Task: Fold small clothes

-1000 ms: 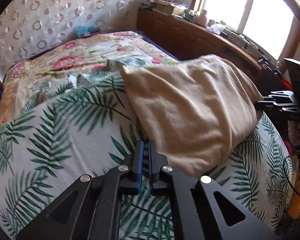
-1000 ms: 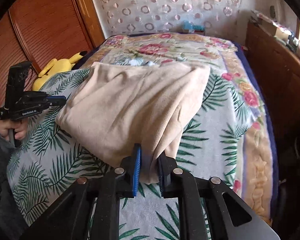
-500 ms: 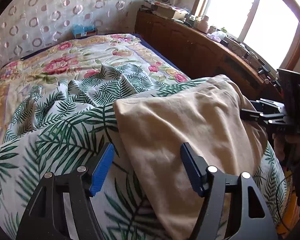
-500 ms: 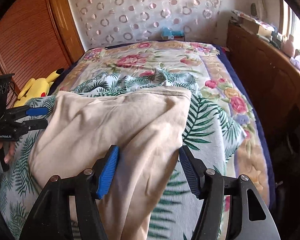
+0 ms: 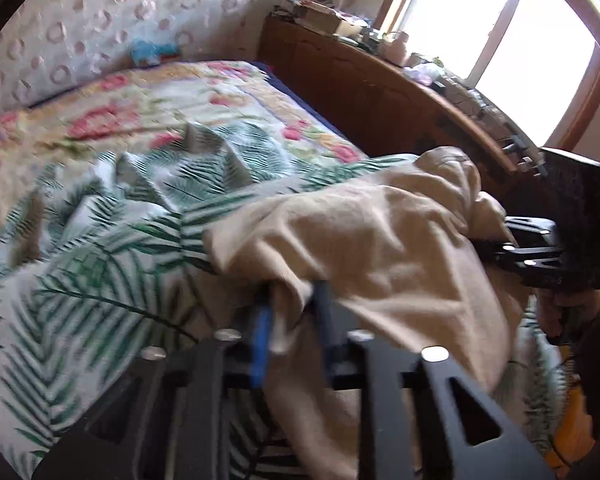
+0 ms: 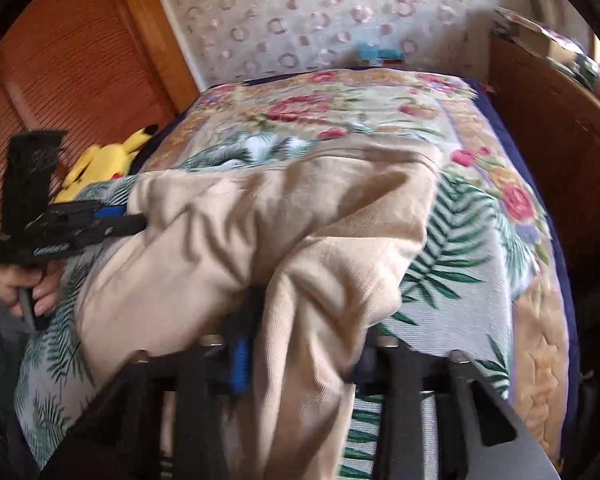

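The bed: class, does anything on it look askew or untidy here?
Yes. The palm sheet is rucked into ridges instead of lying flat, and the beige cloth lies bunched and creased across it, not squared up.

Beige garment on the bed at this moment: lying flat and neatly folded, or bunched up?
Bunched. The beige garment is rumpled with deep creases, its near edges gathered between the fingers of the left gripper and right gripper.

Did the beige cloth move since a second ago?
Yes. The soft beige cloth garment lay flat; now it is bunched and pulled toward the camera, away from the pink-circle wall. Both grippers' jaws have just been closing, with cloth between them.
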The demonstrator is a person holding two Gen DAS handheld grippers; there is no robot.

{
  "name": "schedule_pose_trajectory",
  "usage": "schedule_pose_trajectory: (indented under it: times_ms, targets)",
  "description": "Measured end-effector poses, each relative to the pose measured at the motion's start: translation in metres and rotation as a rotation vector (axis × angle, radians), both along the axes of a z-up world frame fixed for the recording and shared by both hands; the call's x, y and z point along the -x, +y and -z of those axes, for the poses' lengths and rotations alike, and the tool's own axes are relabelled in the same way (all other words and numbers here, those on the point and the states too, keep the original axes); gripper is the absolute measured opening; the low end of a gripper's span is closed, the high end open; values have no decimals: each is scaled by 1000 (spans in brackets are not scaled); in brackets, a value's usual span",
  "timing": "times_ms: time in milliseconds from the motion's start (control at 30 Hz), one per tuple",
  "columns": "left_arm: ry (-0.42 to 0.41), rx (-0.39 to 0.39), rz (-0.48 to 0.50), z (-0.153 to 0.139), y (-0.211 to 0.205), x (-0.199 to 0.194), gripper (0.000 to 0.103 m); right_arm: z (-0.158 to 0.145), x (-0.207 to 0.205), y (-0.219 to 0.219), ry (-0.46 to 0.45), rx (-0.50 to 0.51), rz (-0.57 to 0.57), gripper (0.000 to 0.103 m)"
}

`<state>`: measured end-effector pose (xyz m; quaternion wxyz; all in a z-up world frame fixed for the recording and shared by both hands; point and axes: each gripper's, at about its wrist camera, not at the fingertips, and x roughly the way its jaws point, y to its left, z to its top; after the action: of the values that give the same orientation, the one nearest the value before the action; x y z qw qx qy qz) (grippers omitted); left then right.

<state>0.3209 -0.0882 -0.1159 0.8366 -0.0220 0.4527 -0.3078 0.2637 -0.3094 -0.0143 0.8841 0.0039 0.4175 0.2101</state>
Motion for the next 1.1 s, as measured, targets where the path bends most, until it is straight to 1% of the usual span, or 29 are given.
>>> schedule_pose_trajectory:
  times_ms: [67,133,267,367,433,533,633,700,800,833,900,1000,1100]
  targets:
    - [-14,-13,-4,-5,-1,4,9,-1,-2,2,-10,20,-9,20]
    - [-41,1,-9,-16,1,12,8,-8,2,5,-38,50,-12,18]
    - [-125,33,-26,-50,14,36,8,-31,15,11,-114,70,-31,17]
    - [-181,46,-52,-72,29,55,8,-53,25,23,-179,87,-62,17]
    - [-227,52,-84,-88,45,70,8,-67,32,28,-217,93,-91,17]
    - [-292,50,-153,-108,78,96,8,-81,36,51,-265,112,-158,17]
    - [-333,27,-245,-118,117,120,8,-92,37,89,-313,151,-250,17]
    - [-347,9,-304,-118,140,132,8,-98,35,122,-342,179,-323,17]
    - [-348,-19,-410,-109,183,151,8,-101,26,173,-370,212,-421,17]
    - [-346,-26,-436,-106,191,156,8,-101,23,190,-373,221,-451,17]
    - [-338,-42,-503,-95,215,168,8,-96,17,232,-385,261,-525,17]
    - [-311,-53,-580,-77,244,180,8,-87,8,284,-390,306,-616,17]
    - [-281,-61,-638,-59,259,189,8,-75,-2,332,-398,355,-691,17]
